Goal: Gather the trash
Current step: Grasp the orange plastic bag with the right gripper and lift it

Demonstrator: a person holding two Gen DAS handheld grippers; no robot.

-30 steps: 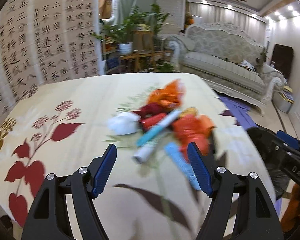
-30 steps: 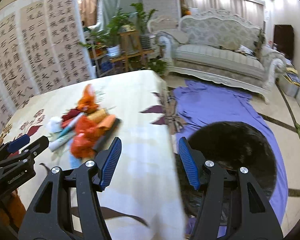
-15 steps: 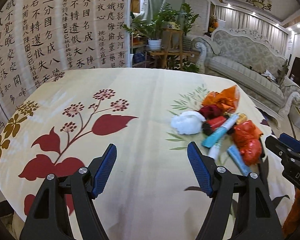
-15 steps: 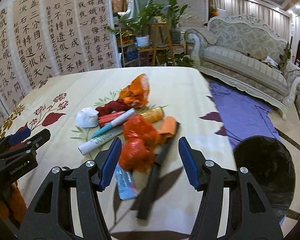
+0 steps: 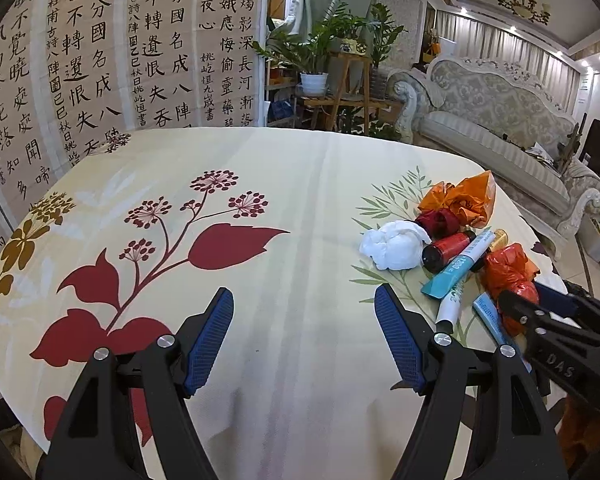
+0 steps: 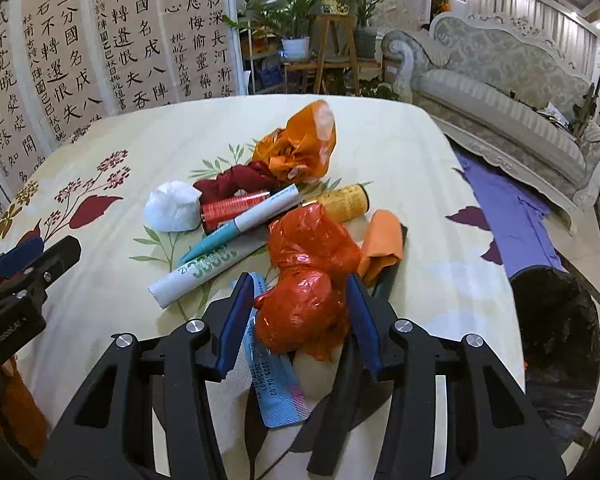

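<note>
A pile of trash lies on the floral tablecloth: a red crumpled plastic bag, an orange bag, a white paper wad, a red can, tubes, a yellow tube and a blue packet. My right gripper is open with its jaws on either side of the red bag, close to it. My left gripper is open and empty over bare cloth, left of the pile.
A black trash bag stands open on the floor by the table's right edge, on a purple cloth. A sofa, plant stand and calligraphy screen stand behind the table.
My right gripper has swung from the trash bag over to the pile and come down around the red bag. My left gripper has shifted left, away from the pile.
</note>
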